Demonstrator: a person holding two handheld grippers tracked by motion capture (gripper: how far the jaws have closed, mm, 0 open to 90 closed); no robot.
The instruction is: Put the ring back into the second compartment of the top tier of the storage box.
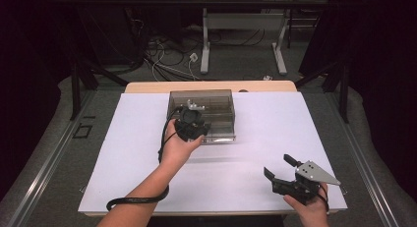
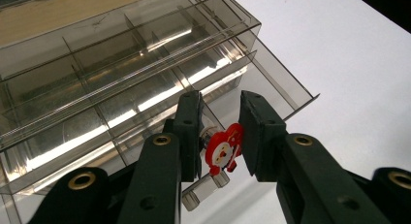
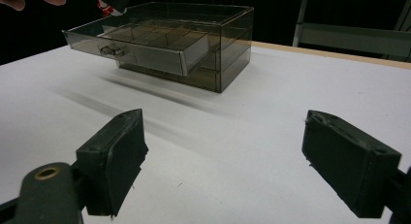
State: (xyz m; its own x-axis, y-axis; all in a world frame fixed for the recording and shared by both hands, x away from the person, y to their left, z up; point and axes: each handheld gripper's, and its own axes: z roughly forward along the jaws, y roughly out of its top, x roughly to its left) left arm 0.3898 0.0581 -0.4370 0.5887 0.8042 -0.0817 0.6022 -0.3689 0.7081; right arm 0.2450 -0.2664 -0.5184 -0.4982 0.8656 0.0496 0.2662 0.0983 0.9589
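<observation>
Right gripper (image 1: 280, 169) sits nearest the person, at about five o'clock on the white table (image 1: 275, 124), its jaws spread wide with nothing between them; in its own view the two black pads stand far apart above bare tabletop. Its grey plate points toward three o'clock.

Left gripper (image 2: 220, 136), farther in and just short of the table's centre, is clenched on a small red clip (image 2: 223, 151) bearing a white, Santa-like face. The clip sits pinched between the two pads, hanging over the front edge of the open drawer (image 2: 271, 88). A clear knob (image 2: 206, 187) on the drawer front shows just below the clip.

Beyond, toward twelve o'clock, stands the smoky clear box (image 1: 216, 97), its top drawer pulled out toward the person and split into small compartments. From the right gripper view the box (image 3: 228, 44) lies at about eleven o'clock, drawer (image 3: 145, 49) out, with the left gripper just above it at the picture's top edge.
</observation>
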